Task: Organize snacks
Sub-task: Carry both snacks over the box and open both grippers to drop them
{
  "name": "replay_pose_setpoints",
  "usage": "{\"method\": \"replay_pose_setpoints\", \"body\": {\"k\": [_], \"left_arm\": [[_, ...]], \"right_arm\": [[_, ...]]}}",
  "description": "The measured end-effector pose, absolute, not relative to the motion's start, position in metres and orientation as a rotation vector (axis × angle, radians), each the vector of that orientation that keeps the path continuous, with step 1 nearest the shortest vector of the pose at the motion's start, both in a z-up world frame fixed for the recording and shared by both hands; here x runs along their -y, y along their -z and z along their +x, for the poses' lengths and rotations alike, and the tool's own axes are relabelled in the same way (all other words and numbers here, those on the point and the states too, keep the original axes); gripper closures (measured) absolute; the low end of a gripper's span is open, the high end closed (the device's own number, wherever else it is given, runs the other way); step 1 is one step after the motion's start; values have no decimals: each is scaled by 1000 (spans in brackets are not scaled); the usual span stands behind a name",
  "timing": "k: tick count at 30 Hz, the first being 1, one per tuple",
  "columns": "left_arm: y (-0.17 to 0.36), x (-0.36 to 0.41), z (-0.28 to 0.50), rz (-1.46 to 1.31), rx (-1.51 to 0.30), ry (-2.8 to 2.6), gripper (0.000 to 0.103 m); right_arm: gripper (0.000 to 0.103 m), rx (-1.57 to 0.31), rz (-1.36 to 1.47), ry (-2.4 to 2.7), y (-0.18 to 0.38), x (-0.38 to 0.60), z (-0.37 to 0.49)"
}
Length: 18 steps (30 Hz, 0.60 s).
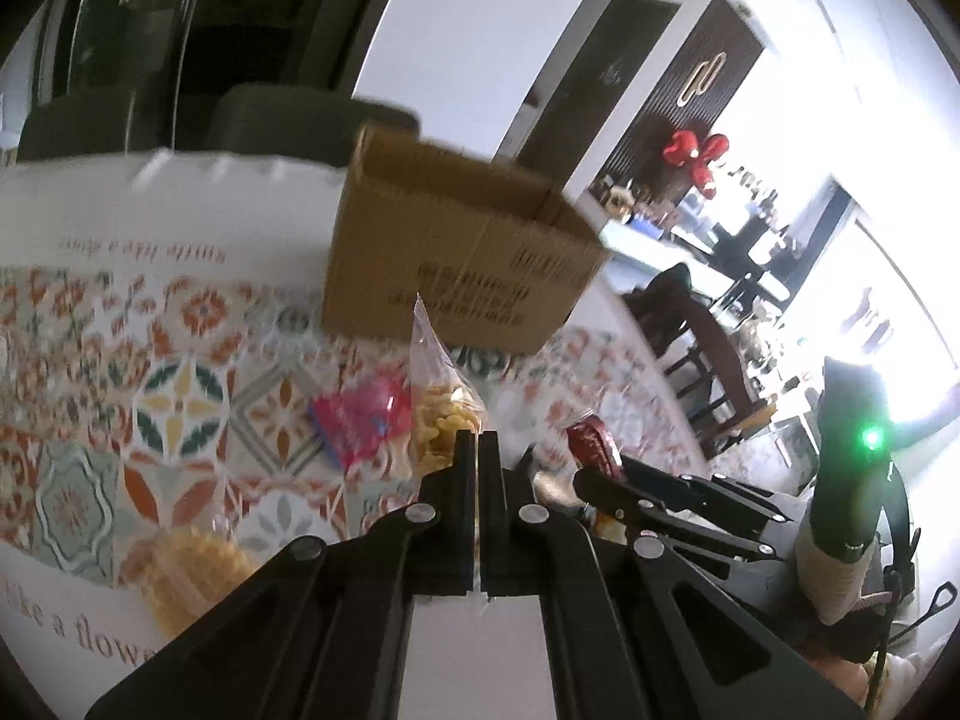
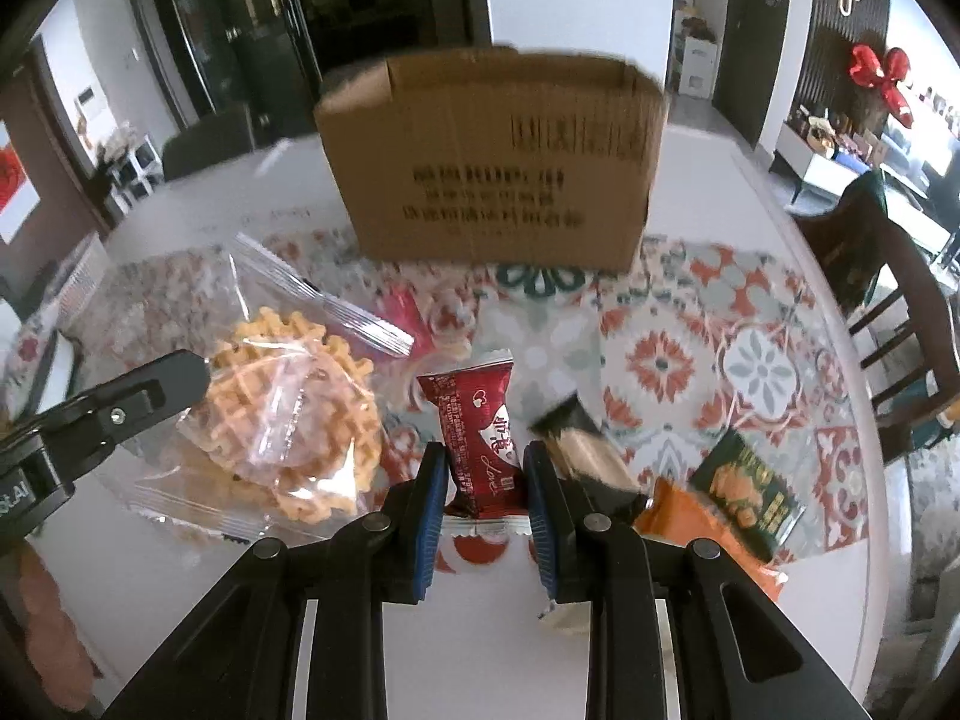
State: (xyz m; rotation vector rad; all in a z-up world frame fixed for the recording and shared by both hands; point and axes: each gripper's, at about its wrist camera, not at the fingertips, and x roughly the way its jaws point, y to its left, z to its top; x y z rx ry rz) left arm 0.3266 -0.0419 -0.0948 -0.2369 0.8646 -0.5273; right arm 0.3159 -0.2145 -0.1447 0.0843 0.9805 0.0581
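In front of the cardboard box (image 2: 492, 162), above the patterned tabletop (image 2: 690, 360), your right tool (image 2: 485, 468) is clamped on a red candy packet (image 2: 477, 438); your left tool (image 1: 478, 450) pinches a clear waffle bag (image 1: 441, 384).

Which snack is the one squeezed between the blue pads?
The dark red wrapped snack, held in the right gripper. The waffle bag hangs from the left gripper.

Desk (image 2: 690, 180) is white, with a patterned floral-tile mat (image 2: 690, 348) over its middle. Dark wooden chair (image 2: 900, 324) at the right edge. Dark glass-door cabinet (image 2: 240, 18) behind the far edge. Red bow-shaped ornament (image 2: 879, 75) on the slatted wall, far right; possibly a balloon, too blurred to confirm.
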Motion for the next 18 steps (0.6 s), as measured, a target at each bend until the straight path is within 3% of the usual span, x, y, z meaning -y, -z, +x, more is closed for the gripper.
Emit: {"method": "replay_pose_setpoints", "body": {"k": [18], "left_arm": [[-3, 63, 416, -216, -619, 582, 101]], "right_arm": [[76, -751, 130, -98, 30, 233, 394]]}}
